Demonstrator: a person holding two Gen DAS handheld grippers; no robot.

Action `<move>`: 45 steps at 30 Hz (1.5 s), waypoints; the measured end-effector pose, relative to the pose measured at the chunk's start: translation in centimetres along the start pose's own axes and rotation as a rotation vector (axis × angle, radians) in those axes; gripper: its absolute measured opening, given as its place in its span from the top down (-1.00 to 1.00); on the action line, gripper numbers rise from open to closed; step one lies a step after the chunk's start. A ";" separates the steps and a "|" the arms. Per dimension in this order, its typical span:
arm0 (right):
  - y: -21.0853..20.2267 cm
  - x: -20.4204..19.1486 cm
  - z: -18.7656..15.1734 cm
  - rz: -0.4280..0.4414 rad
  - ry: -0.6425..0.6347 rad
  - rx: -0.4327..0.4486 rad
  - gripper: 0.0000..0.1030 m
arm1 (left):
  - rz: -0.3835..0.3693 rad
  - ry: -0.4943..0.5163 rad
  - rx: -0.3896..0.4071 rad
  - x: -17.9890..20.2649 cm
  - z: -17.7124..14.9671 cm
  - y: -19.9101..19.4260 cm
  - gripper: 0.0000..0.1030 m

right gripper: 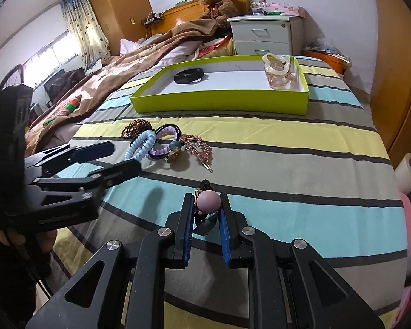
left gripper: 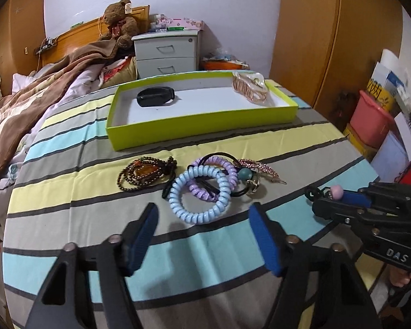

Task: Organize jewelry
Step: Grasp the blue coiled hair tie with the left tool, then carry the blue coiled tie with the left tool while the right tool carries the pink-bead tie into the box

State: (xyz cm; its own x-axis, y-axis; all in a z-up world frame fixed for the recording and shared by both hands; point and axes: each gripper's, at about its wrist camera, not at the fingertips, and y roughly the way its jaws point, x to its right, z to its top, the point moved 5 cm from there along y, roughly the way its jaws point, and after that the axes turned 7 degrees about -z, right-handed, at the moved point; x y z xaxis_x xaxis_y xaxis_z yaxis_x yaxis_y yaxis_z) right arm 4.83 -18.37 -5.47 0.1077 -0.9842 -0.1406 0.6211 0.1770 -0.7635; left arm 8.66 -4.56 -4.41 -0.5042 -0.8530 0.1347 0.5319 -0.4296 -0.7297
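Note:
A green box (left gripper: pixel 194 130) (right gripper: pixel 219 103) lies on the striped bedspread and holds a black band (left gripper: pixel 155 96) (right gripper: pixel 189 76) and a clear hair claw (left gripper: pixel 250 85) (right gripper: pixel 278 72). In front of it lies a pile: brown bead necklace (left gripper: pixel 143 174) (right gripper: pixel 135 127), blue coil tie (left gripper: pixel 198 193) (right gripper: pixel 141 144), purple coil tie (left gripper: pixel 222 167) (right gripper: pixel 165 137), teal bead tie (left gripper: pixel 245 175) (right gripper: pixel 175 145), pink rhinestone clip (left gripper: pixel 260 168) (right gripper: pixel 198 145). My left gripper (left gripper: pixel 204 219) (right gripper: pixel 126 155) is open, just short of the blue coil. My right gripper (right gripper: pixel 205 205) (left gripper: pixel 331 194) is shut on a pink bead hair tie (right gripper: pixel 208 201) (left gripper: pixel 336 192).
A brown blanket (left gripper: pixel 27 109) covers the bed's left side. A white nightstand (left gripper: pixel 167 54) and a teddy bear (left gripper: pixel 120 23) stand at the back. A wooden wardrobe (left gripper: pixel 328 41) and a pink bin (left gripper: pixel 372 120) stand to the right of the bed.

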 end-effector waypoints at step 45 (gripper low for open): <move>-1.8 0.1 0.5 0.009 0.004 0.040 0.65 | 0.023 -0.006 0.046 -0.5 1.1 -2.0 0.80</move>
State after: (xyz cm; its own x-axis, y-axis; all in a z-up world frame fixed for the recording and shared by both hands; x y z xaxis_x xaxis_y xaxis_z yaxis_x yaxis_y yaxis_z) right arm 4.12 -18.78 -3.78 0.1103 -0.9825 -0.1500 0.6503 0.1855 -0.7367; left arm 8.57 -3.63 -2.33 -0.4877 -0.8645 0.1219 0.5740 -0.4227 -0.7013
